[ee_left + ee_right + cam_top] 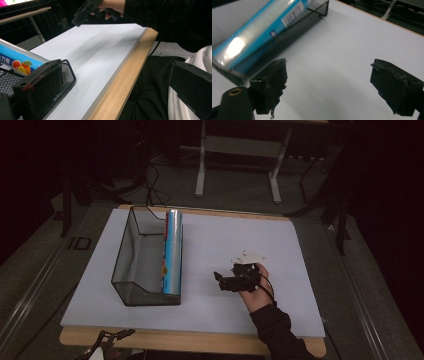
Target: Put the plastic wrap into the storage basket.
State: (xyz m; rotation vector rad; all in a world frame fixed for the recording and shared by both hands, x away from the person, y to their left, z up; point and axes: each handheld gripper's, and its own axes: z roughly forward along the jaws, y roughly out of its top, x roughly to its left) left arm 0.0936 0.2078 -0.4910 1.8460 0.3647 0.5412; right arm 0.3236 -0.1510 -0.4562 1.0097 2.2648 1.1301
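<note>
A black wire-mesh basket point(130, 270) stands on the left half of the white board point(240, 240). A long blue box with a shiny film roll point(173, 250) lies inside it along its right wall. My right gripper point(220, 280), held in a hand, hovers over the board just right of the basket and stands open with nothing between its jaws. In the right gripper view point(333, 82) the blue box point(262, 32) and basket point(317, 10) lie ahead to the left. My left gripper point(122, 336) is at the table's front edge, open point(115, 87), beside the basket corner point(68, 75).
The board rests on a wooden table whose front edge point(120, 87) runs past the person's lap. Beyond the table are a white-legged desk frame point(240, 150), cables on the floor and dark stands at both sides.
</note>
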